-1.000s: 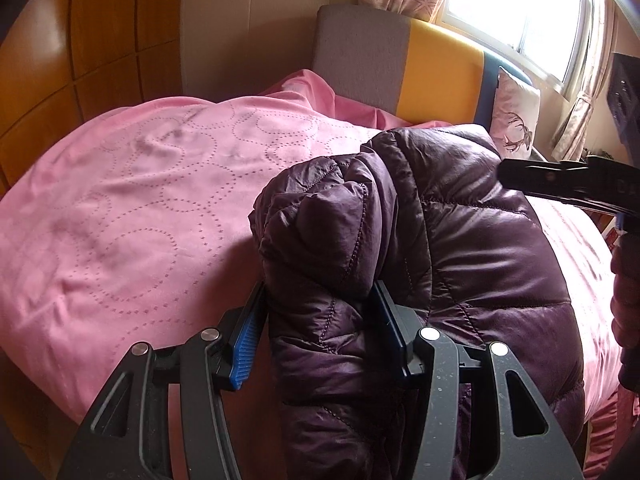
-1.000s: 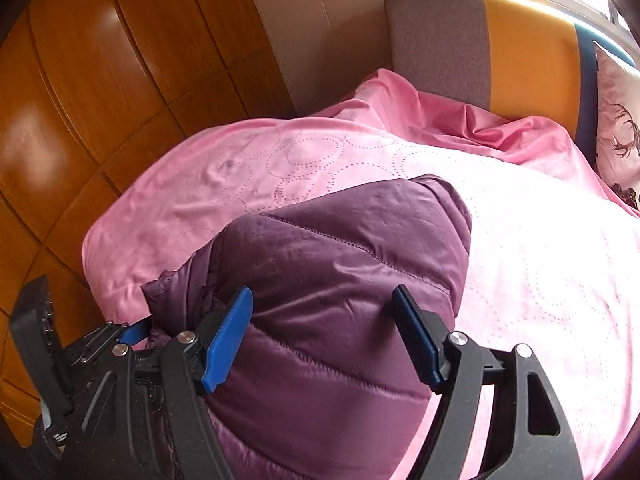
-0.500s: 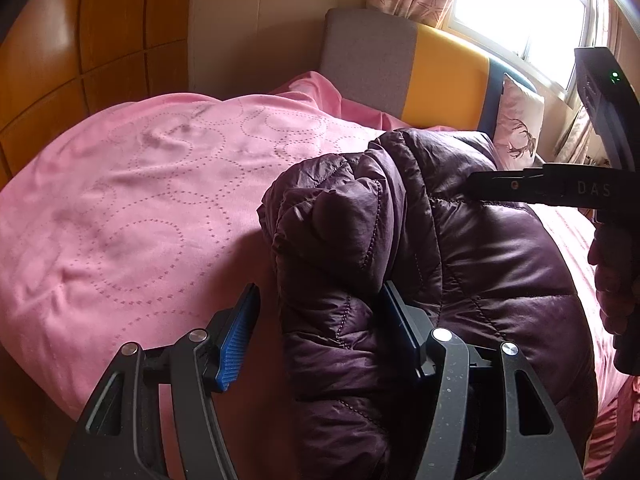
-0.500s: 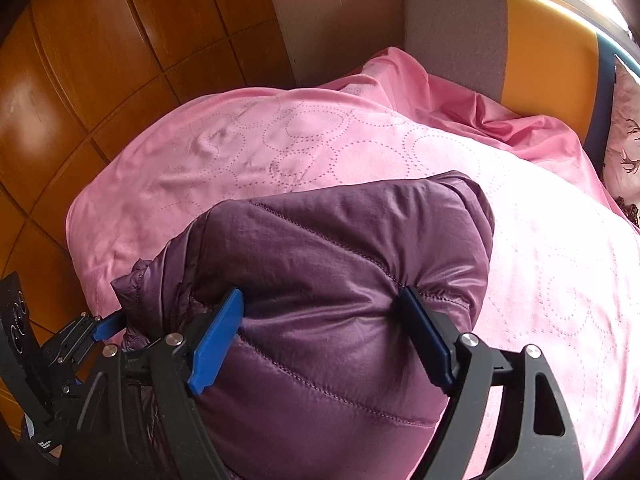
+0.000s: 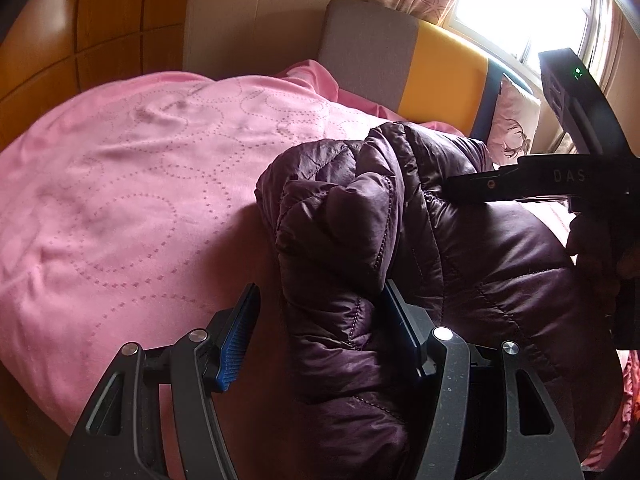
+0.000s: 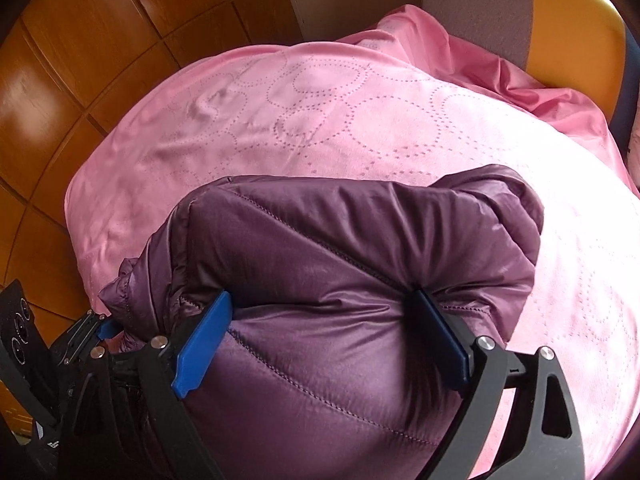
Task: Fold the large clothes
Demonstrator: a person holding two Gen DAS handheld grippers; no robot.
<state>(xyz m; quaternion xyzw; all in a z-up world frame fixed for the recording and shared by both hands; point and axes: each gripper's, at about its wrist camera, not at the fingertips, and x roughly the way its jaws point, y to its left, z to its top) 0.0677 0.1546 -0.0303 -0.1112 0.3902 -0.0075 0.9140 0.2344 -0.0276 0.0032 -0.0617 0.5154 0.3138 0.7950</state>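
Purple quilted jacket [image 5: 460,264] bunched on pink bedspread [image 5: 120,208], toward four o'clock. Left gripper [image 5: 320,332] parted, left pad clear of fabric. Right gripper [image 6: 320,336] opening, jacket bulging between both pads.

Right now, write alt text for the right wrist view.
A folded, quilted purple puffer jacket bulges between the right gripper's opening blue-padded fingers, lying on a pink bedspread with dotted circles. Orange wood panelling stands behind.
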